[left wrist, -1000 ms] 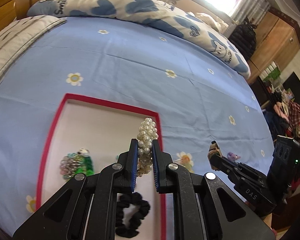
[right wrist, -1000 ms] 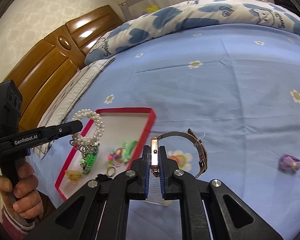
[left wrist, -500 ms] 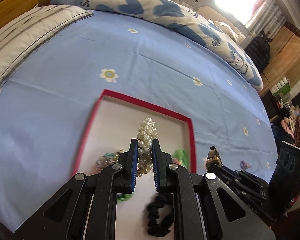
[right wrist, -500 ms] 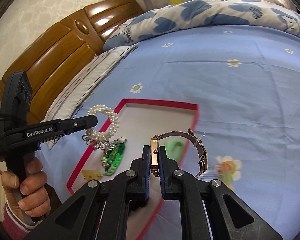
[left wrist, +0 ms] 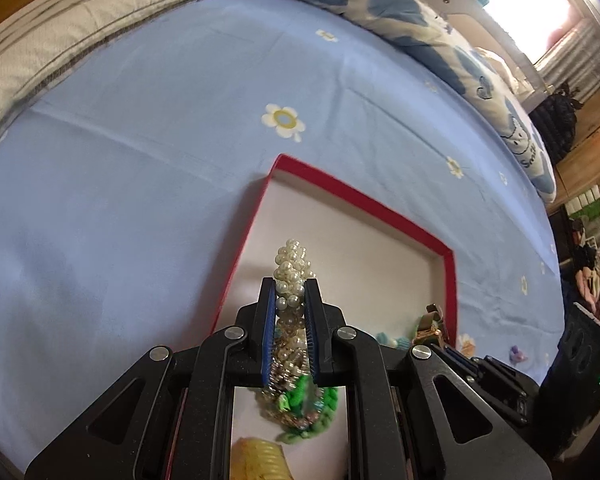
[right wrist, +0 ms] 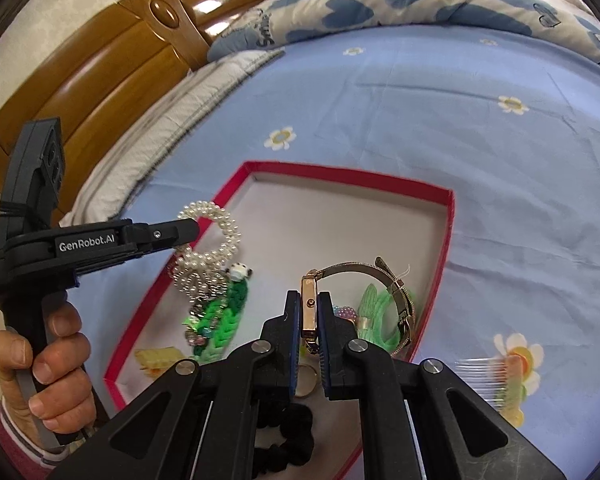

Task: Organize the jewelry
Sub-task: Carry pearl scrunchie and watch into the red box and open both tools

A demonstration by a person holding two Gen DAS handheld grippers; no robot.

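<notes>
A green bracelet (right wrist: 220, 320), a black scrunchie (right wrist: 288, 436) and a yellow clip (right wrist: 156, 358) are contained in the red-rimmed box (right wrist: 446, 236). Above the box, a pearl bracelet (left wrist: 292, 268) is clamped in the left gripper (left wrist: 290, 300), its loop standing on edge. A watch (right wrist: 310, 308) is pinched by its upright case in the right gripper (right wrist: 309, 320), its band arching away over the box.

Box (right wrist: 444, 236) on bed (right wrist: 500, 184), pillows (right wrist: 380, 4) far. In box: braided band (right wrist: 224, 320) left, scrunchie (right wrist: 288, 436) near. Comb (right wrist: 500, 380) on bed right of box.

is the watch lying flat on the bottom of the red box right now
No, the watch is clamped by its case in the right hand-held gripper, with its band looping out above the red box.
</notes>
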